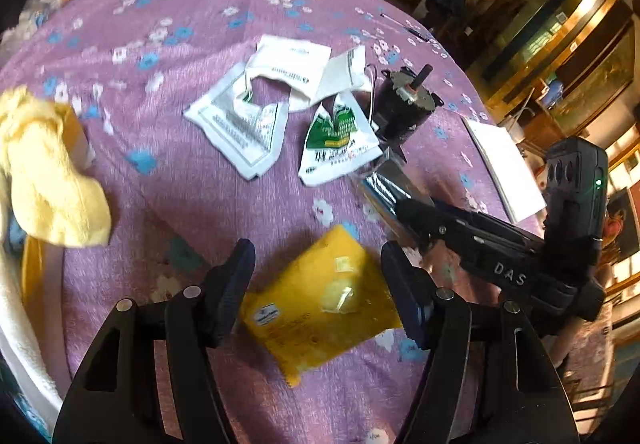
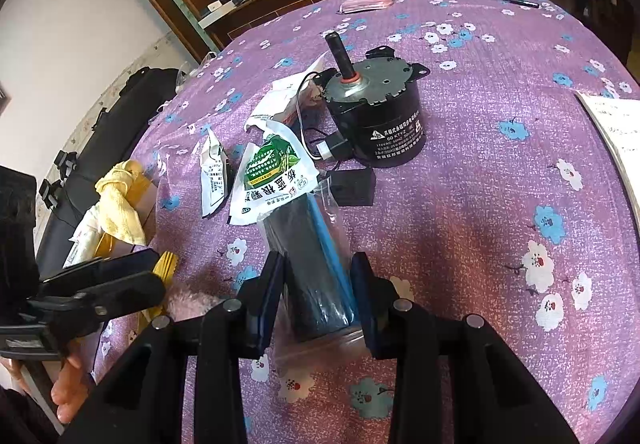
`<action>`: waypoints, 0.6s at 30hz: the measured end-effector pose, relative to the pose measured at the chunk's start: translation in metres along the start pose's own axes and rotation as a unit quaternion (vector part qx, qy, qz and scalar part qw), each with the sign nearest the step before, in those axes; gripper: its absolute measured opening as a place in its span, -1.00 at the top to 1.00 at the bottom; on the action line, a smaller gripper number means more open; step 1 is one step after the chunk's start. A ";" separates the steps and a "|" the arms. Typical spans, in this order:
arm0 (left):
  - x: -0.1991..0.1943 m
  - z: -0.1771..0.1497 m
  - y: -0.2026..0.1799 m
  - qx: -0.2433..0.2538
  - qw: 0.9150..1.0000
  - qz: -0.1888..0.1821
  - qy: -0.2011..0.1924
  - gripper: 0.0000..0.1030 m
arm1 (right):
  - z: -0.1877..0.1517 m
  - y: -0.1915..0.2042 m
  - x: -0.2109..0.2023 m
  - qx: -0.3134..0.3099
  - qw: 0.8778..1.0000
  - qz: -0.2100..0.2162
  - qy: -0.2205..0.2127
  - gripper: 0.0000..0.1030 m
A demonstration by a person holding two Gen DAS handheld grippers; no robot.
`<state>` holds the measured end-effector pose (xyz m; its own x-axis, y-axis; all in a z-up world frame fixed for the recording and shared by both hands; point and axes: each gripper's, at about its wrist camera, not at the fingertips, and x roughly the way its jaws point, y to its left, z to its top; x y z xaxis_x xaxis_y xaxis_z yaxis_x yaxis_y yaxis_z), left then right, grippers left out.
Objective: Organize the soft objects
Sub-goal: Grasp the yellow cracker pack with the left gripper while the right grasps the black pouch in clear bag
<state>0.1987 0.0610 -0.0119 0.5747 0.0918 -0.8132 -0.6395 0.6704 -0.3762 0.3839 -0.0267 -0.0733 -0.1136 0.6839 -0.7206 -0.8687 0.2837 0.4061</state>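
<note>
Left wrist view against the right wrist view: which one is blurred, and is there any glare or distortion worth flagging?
Left wrist view: motion blur smears the yellow sponge and yellow cloth; strong fisheye bending at the tablecloth edge. Right wrist view: sharper, the motor label prints clearly; glare on the clear wrap around the dark roll; same fisheye curve.

light: bright daylight on my purple tablecloth [image 1: 168, 172] | shadow: soft beneath my jaws | blur: yellow towel [image 1: 52, 172] smeared | edges: fisheye-bent, dark corners
</note>
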 end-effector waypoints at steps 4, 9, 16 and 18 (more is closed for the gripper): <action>-0.017 0.003 -0.007 0.041 0.998 -0.023 -0.033 -0.28 | 0.001 -0.004 0.001 0.015 1.000 0.012 0.002 0.32; 0.012 0.012 0.012 -0.011 0.998 -0.054 0.008 -0.28 | 0.001 -0.007 0.001 0.025 0.999 0.022 0.002 0.30; -0.005 -0.025 0.004 0.032 0.999 -0.014 0.009 -0.28 | 0.001 -0.007 0.002 0.024 0.999 0.022 0.002 0.30; 0.000 -0.027 -0.001 0.047 0.999 0.002 0.009 -0.28 | 0.001 -0.006 0.002 0.023 1.000 0.020 0.001 0.29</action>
<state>0.1855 0.0405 -0.0230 0.5622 0.0817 -0.8230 -0.5902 0.7367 -0.3300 0.3893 -0.0266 -0.0764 -0.1492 0.6939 -0.7044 -0.8408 0.2859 0.4597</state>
